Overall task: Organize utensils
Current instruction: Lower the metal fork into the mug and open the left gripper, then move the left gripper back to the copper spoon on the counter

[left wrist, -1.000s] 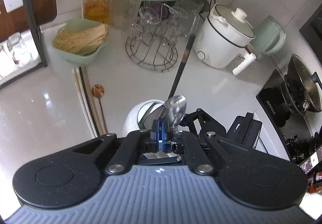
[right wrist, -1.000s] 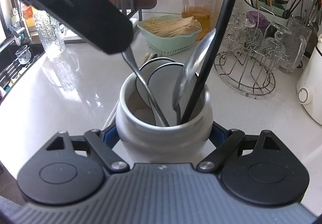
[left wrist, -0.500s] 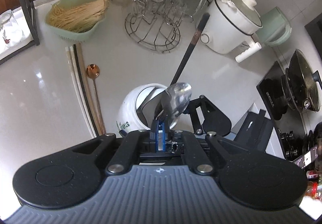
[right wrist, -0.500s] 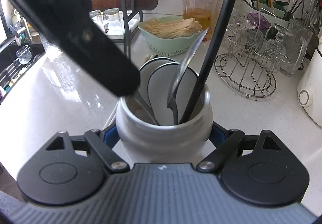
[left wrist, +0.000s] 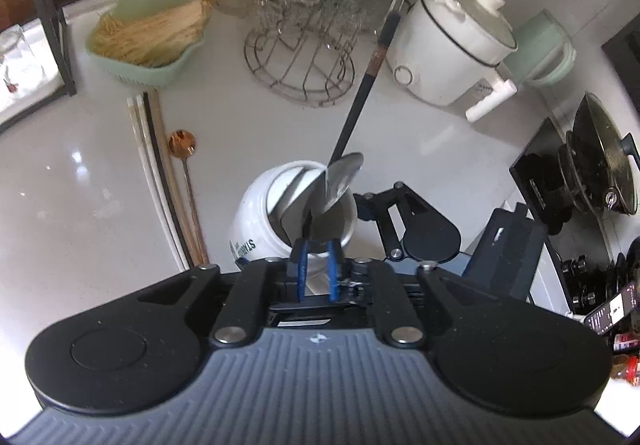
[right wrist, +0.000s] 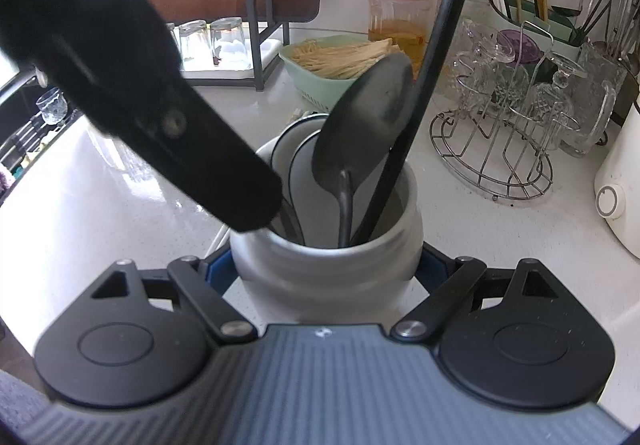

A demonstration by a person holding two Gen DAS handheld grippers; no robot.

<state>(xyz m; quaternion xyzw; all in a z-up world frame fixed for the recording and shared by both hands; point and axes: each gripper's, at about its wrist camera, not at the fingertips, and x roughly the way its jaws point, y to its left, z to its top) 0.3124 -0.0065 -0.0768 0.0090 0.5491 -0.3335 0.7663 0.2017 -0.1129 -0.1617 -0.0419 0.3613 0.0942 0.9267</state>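
1. A white ceramic jar stands on a pale kitchen counter, clamped at its sides by the right gripper.
2. In the jar stand a large metal spoon, bowl upward, a long dark chopstick leaning to the right, and two white spoons with dark rims.
3. The left gripper hovers over the jar's mouth; its blue pads have just been parting and stand a narrow gap apart, with nothing pressed between them.
4. Left of the jar on the counter lie several more chopsticks, side by side, and a copper-coloured spoon.
5. Farther back sit a green basket of pale sticks, a wire glass rack and a white cooker.
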